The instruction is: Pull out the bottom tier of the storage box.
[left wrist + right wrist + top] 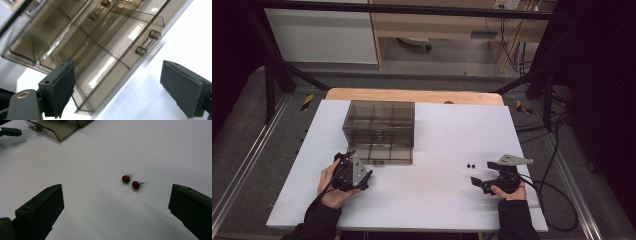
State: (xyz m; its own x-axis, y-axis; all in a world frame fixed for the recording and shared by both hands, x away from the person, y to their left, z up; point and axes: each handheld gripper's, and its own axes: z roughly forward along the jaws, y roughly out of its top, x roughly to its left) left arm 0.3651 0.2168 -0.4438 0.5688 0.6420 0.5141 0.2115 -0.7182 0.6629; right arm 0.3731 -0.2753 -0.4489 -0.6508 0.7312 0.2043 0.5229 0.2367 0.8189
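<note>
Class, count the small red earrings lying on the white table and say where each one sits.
2. One earring lies on the table ahead of the right claw; the other earring lies right beside it. More could be hidden inside the box.

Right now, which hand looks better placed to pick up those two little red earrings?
Probably the right. The right gripper has open jaws aimed at the earrings lying just ahead on the white table. The left gripper is open too, but faces the drawer box.

surface: my white table [437, 200], wood edge at the far side | on it: smoky clear drawer box [379, 131] left of centre, one drawer pulled toward me | two dark red stud earrings [130, 182] side by side, right of box, well apart from it
</note>
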